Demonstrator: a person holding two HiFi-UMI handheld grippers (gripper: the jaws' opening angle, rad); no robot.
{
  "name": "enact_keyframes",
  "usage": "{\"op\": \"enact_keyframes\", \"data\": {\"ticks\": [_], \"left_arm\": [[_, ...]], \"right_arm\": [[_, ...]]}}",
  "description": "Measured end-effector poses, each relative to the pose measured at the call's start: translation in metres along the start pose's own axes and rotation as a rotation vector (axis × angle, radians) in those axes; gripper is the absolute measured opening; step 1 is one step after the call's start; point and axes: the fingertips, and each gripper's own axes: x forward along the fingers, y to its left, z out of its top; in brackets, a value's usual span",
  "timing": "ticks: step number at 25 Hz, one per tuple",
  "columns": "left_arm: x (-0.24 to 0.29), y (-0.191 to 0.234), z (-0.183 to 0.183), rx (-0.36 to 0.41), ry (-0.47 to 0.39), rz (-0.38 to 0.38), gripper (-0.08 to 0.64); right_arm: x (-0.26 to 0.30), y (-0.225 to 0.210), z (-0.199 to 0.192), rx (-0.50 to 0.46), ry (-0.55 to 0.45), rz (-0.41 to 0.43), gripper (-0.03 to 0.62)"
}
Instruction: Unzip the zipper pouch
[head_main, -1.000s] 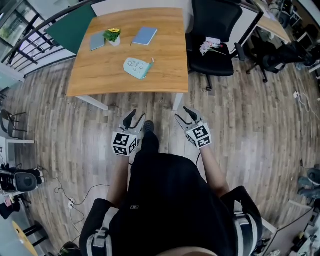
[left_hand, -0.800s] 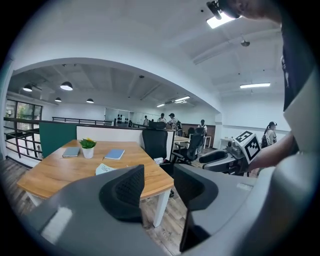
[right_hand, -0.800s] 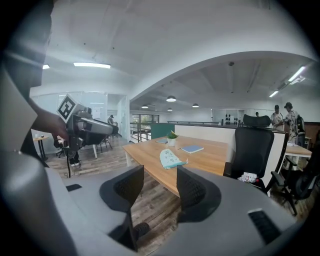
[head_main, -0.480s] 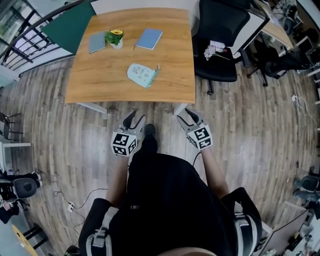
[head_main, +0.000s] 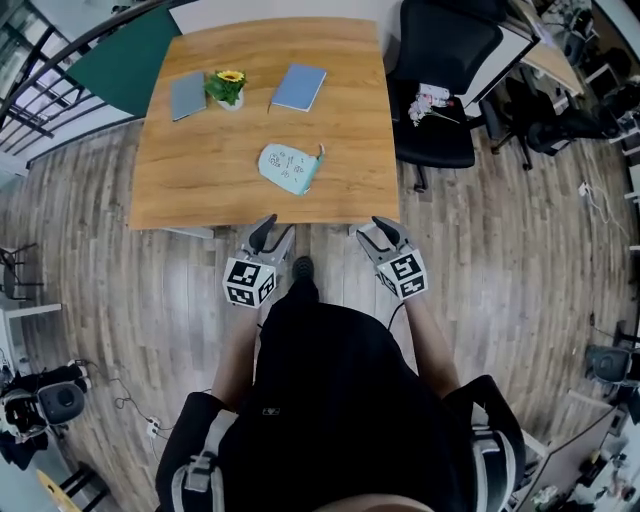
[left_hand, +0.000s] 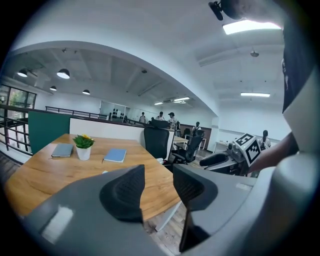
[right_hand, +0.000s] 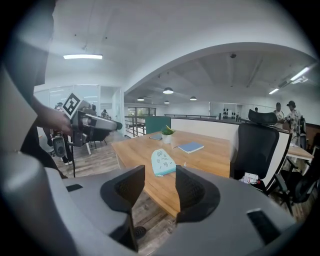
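The light teal zipper pouch (head_main: 290, 168) lies flat on the wooden table (head_main: 190, 190), a little in from its near edge, with a small pull tab at its right end. It also shows in the right gripper view as the pouch (right_hand: 162, 162), beyond the jaws. My left gripper (head_main: 268, 230) hovers at the table's near edge, below and left of the pouch, open and empty. My right gripper (head_main: 380, 228) hangs at the same edge, to the pouch's lower right; its jaws are closing slightly with nothing between them. Neither gripper touches the pouch.
At the table's far side stand a small potted plant (head_main: 228, 88), a grey notebook (head_main: 187, 95) and a blue notebook (head_main: 299, 87). A black office chair (head_main: 440, 60) carrying a flowery item (head_main: 430, 98) sits right of the table. Wood floor surrounds it.
The person has stepped toward the table. Both grippers have moved from over the floor up to the table's near edge, and the pouch now lies closer to them.
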Motion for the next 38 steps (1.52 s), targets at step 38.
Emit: {"op": "enact_keyframes", "data": {"ticks": [38], "left_arm": [[0.084,0.129,-0.008,-0.134,0.051,-0.118,0.143]], "right_arm": [[0.123,-0.035,0.022,0.047,0.114,-0.056,0.19]]}}
